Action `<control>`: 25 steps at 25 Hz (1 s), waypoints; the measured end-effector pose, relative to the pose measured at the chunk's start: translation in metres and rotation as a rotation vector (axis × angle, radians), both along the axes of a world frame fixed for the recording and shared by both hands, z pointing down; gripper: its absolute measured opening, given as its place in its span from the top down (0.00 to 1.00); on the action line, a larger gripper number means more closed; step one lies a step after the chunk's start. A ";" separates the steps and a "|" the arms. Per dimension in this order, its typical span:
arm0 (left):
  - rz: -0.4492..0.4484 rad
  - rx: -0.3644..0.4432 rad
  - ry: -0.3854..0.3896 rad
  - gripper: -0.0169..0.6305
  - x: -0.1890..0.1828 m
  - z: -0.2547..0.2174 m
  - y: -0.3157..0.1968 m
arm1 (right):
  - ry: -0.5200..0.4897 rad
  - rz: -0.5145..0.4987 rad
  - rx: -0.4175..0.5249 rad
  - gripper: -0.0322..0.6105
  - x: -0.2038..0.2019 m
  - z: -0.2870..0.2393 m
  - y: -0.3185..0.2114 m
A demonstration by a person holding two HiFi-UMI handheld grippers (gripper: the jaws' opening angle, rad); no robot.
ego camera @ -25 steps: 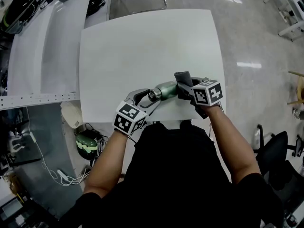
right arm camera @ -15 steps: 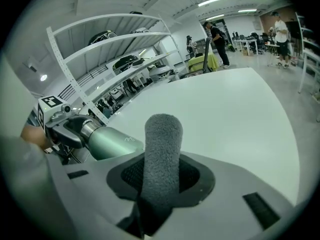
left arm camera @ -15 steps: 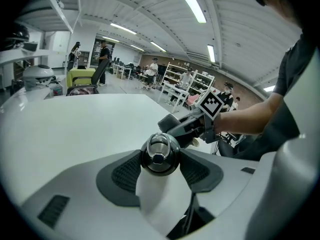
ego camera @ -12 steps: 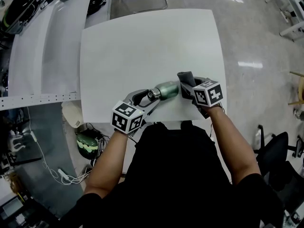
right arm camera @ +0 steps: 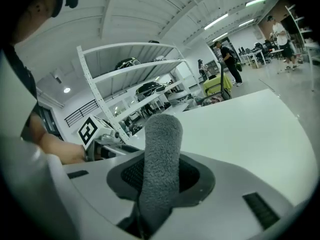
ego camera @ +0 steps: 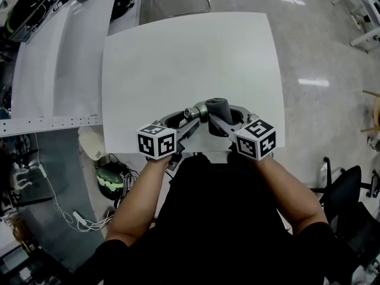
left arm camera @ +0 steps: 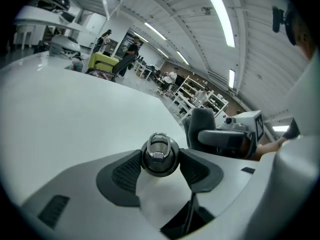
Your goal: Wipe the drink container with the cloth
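While over the table [ego camera: 178, 52]: left tongs [left arm camera: 160, 165] tight on bottle [ego camera: 199, 108], right tongs [right arm camera: 161, 176] (alongside) on cloth [right arm camera: 160, 149].

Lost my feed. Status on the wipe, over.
Left gripper shut on bottle, at its cap. Right gripper shut on cloth, cloth over bottle body. Nothing else on table.

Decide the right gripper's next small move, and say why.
Probably slide the cloth along the bottle, away from its cap. The left gripper is shut on the bottle at its cap end, steadying it, and the right gripper is shut on the cloth, which in the head view lies over the bottle's body. Actual contact cannot be told.
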State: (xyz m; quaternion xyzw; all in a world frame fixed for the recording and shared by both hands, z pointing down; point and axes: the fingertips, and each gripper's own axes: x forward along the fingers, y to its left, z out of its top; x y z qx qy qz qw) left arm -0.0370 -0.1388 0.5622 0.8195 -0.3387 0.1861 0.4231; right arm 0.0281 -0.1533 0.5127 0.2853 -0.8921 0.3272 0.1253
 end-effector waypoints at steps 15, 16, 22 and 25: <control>-0.319 -0.251 0.285 0.59 -0.015 0.009 -0.005 | 0.081 -0.003 0.117 0.78 -0.038 0.015 0.016; -0.326 -0.261 0.292 0.59 -0.015 0.009 -0.004 | 0.093 -0.006 0.131 0.78 -0.037 0.015 0.015; -0.390 -0.358 0.380 0.59 -0.015 0.014 -0.001 | 0.109 -0.034 0.181 0.78 -0.041 0.015 0.014; -0.409 -0.383 0.405 0.59 -0.016 0.015 0.000 | 0.118 -0.050 0.197 0.78 -0.044 0.016 0.014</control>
